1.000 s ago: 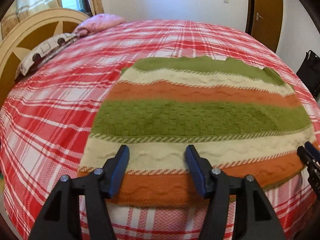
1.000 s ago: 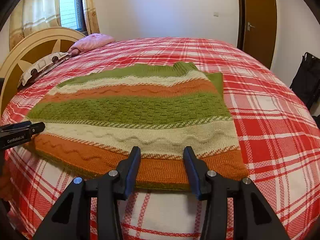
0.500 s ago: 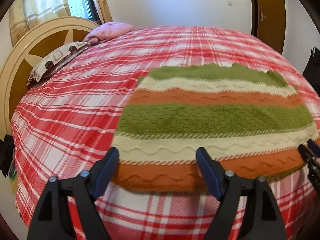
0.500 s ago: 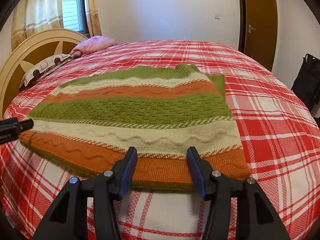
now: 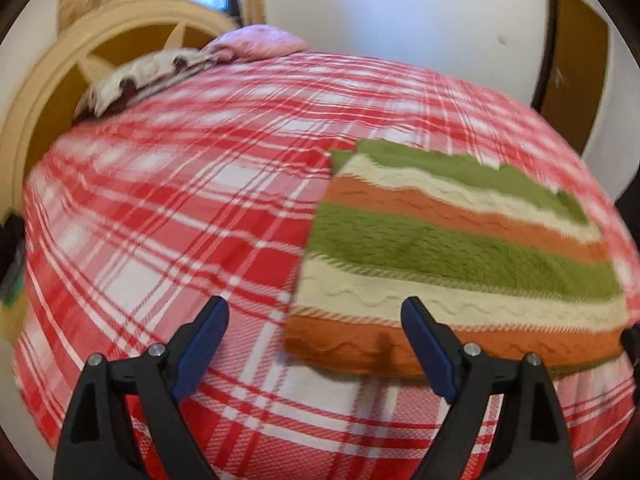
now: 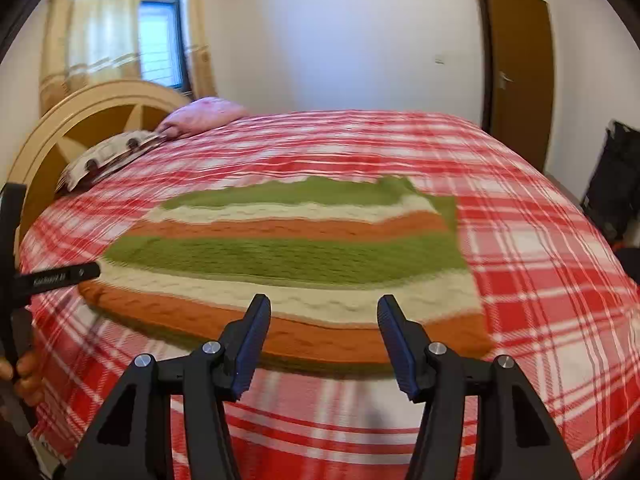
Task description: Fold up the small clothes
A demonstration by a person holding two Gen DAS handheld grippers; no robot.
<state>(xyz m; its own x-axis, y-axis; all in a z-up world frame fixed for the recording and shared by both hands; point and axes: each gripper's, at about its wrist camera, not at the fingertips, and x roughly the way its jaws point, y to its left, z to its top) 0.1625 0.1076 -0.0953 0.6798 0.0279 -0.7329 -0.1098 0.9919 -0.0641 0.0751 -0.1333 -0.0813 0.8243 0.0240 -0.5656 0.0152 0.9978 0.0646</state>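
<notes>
Nearest, the left gripper (image 5: 314,322) has just been opening wide and the right gripper (image 6: 324,322) stands half open, both empty. Beyond, toward 12 o'clock, the striped sweater (image 6: 288,256) lies flat on the bed (image 6: 540,280), seemingly folded into a rectangle, perhaps with another fold left.

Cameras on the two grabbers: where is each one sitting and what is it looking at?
Left wrist view: sits on the left gripper, looking down over its wide-open fingers at the sweater's left edge on the plaid bed.
Right wrist view: sits on the right gripper, facing the sweater's near hem; a hand with the left gripper shows at the left.
Both share the sweater, bed, headboard, pillows and door.
</notes>
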